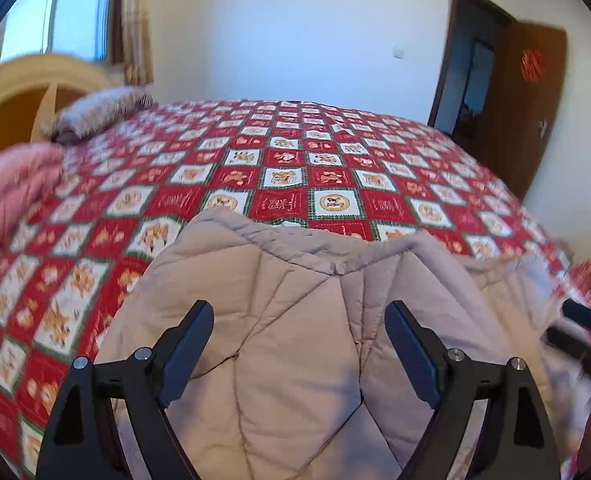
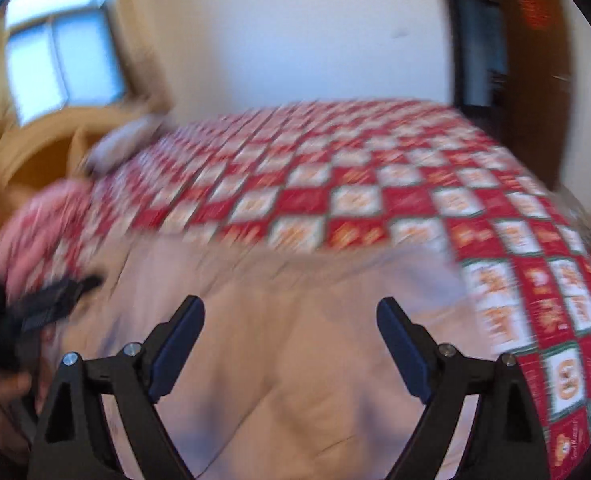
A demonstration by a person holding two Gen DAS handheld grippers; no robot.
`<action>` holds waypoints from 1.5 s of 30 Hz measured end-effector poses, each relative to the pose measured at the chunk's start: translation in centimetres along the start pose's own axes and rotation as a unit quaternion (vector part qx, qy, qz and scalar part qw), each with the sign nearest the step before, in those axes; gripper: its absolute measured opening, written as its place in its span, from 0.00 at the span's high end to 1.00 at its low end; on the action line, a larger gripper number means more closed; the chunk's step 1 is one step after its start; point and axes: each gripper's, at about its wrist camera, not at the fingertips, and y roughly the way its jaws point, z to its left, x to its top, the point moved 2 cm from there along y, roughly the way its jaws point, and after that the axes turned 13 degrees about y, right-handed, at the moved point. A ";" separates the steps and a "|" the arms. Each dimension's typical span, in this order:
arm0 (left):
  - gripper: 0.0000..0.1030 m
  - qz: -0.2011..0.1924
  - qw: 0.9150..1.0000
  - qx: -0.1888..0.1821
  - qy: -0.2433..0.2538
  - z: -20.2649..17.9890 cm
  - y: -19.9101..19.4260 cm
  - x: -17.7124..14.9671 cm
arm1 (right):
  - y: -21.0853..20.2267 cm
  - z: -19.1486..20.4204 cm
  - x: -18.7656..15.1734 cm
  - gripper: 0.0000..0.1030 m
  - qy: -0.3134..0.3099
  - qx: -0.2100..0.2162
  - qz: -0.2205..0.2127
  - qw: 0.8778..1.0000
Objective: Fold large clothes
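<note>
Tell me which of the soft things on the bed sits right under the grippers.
The beige quilted garment; the pink bundle and grey pillow lie toward the headboard.

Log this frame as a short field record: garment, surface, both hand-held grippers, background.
garment: beige quilted coat, lying on the bed, near edge
surface: red-and-white patchwork bedspread
left hand-held gripper: open, over the coat, nothing held
right hand-held gripper: open, over the coat, nothing held
other textiles: pink bundle at left, pillow by the headboard
background: window, open brown door
image quality: right wrist view motion-blurred
</note>
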 end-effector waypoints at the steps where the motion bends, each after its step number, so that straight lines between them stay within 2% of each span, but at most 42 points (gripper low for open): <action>1: 0.15 0.002 1.000 0.012 0.015 -0.4 0.4 0.1 | 0.8 0.4 -0.7 0.12 -0.012 0.002 0.010 1.000; 3: 0.15 0.002 0.999 0.034 0.031 -0.8 1.3 0.4 | 3.3 1.2 -2.1 0.12 -0.044 -0.011 0.032 0.998; 5: 0.15 0.011 0.998 0.060 0.036 -0.7 2.8 0.4 | 5.5 0.4 -2.5 0.14 -0.051 -0.042 0.039 0.997; 7: 0.15 0.030 0.996 0.072 0.031 -0.3 4.8 0.1 | 7.4 -1.7 -2.0 0.14 -0.031 -0.081 0.032 0.996; 10: 0.13 0.059 0.996 0.071 0.003 0.6 7.5 -1.5 | 9.0 -4.5 -1.4 0.10 0.000 -0.103 0.021 0.995; 12: 0.10 0.042 0.997 0.057 -0.027 1.2 7.9 -2.7 | 9.1 -5.3 -1.5 0.09 0.006 -0.107 0.010 0.994; 14: 0.08 0.027 0.998 0.052 -0.037 1.1 7.8 -3.4 | 9.3 -6.1 -1.4 0.09 0.016 -0.102 0.002 0.995; 21: 0.05 0.037 0.996 0.049 -0.068 1.0 8.5 -4.9 | 10.8 -6.3 -1.8 0.05 0.013 -0.086 0.007 0.996; 32: 0.01 0.059 0.993 0.080 -0.064 0.7 9.4 -5.2 | 12.0 -6.5 -2.4 0.01 0.015 -0.085 0.024 0.996; 41: 0.01 0.062 0.993 0.081 -0.063 0.7 9.5 -5.1 | 12.4 -6.3 -2.6 0.00 0.010 -0.097 0.031 0.995; 45: 0.01 0.096 0.992 0.056 -0.056 1.1 8.9 -4.2 | 12.7 -6.0 -2.5 0.00 0.002 -0.112 0.038 0.993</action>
